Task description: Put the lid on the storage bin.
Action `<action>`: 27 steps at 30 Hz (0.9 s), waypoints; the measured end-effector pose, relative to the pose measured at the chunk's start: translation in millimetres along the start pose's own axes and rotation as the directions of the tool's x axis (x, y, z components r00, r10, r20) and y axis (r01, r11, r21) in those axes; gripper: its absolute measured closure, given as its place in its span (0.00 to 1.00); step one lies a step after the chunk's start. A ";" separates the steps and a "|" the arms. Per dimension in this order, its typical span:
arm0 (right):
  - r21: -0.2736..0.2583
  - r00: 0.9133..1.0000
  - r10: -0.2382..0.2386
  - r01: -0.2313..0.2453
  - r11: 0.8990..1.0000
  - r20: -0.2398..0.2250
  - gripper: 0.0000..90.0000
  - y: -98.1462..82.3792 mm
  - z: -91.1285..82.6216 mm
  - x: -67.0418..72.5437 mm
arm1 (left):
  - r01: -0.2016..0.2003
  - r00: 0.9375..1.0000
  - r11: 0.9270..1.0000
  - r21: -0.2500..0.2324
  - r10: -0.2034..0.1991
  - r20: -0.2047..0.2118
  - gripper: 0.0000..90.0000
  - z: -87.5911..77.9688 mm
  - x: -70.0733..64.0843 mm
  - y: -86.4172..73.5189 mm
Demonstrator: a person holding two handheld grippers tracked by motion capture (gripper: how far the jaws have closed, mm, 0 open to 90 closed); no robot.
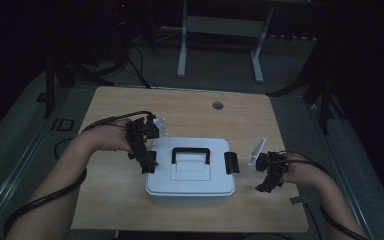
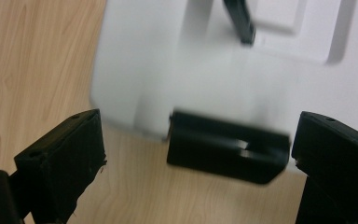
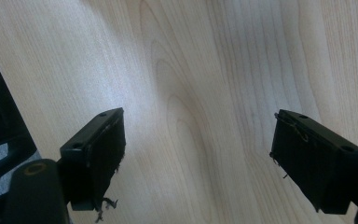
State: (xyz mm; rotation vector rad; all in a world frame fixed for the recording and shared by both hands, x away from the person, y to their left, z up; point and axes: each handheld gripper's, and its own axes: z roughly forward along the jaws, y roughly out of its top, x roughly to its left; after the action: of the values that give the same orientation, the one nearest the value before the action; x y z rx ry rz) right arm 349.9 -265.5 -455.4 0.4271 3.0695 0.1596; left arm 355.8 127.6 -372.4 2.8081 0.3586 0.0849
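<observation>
Both tools gaping empty, left tool (image 2: 193, 154) straddling the storage box's black latch (image 2: 228, 151), could easily slip off, right tool (image 3: 198, 158) over bare counter (image 3: 191, 70).

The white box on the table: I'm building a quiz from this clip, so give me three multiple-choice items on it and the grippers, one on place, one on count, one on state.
1. Where is the left gripper?
A. At the box's left latch
B. On the handle
C. Off the table

2. How many black latches show on the box in the high view?
A. One
B. Two
C. Four

3. What state is the right gripper in?
A. Shut on the handle
B. Shut on a latch
C. Open over the bare table

Answers:
1. A: the left gripper view has the left latch lying between its spread jaws.
2. B: one on the left side, the right latch opposite it.
3. C: the right gripper view has only the wood of the table between wide jaws.
</observation>
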 end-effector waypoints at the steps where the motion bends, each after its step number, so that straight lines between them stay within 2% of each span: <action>1: -0.001 1.000 0.001 -0.001 1.000 0.002 0.19 -0.1 0.2 -0.1 | 0.004 1.000 1.000 -0.007 -0.004 -0.005 0.03 -0.6 0.1 -4.7; 4: -0.003 1.000 0.004 -0.004 1.000 0.007 0.19 -1.1 1.4 -0.8 | 0.020 1.000 0.999 -0.025 -0.020 -0.012 0.03 -2.1 1.2 -17.8; 9: -0.013 1.000 0.010 -0.009 1.000 0.011 0.19 -2.1 2.0 -0.7 | 0.028 0.999 0.999 -0.019 -0.029 -0.023 0.03 -0.6 0.7 -35.8; 16: -0.009 1.000 0.018 -0.018 1.000 0.018 0.19 -5.1 3.1 -1.2 | 0.066 0.997 0.997 -0.038 -0.067 -0.034 0.03 -1.1 -0.3 -63.2; 22: -0.006 1.000 0.020 -0.020 1.000 0.018 0.19 -5.0 3.4 -0.9 | 0.084 0.995 0.996 -0.028 -0.085 -0.044 0.03 3.4 -2.3 -83.6; 27: -0.009 1.000 0.018 -0.018 1.000 0.018 0.19 -4.7 3.7 -1.3 | 0.109 0.993 0.993 -0.040 -0.110 -0.040 0.03 9.9 -3.4 -98.3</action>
State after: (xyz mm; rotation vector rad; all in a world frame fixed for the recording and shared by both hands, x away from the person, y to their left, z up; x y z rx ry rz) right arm 350.0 -269.9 -459.6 0.4538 3.0470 0.1693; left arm 330.3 214.4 -412.3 2.7464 0.5149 0.1258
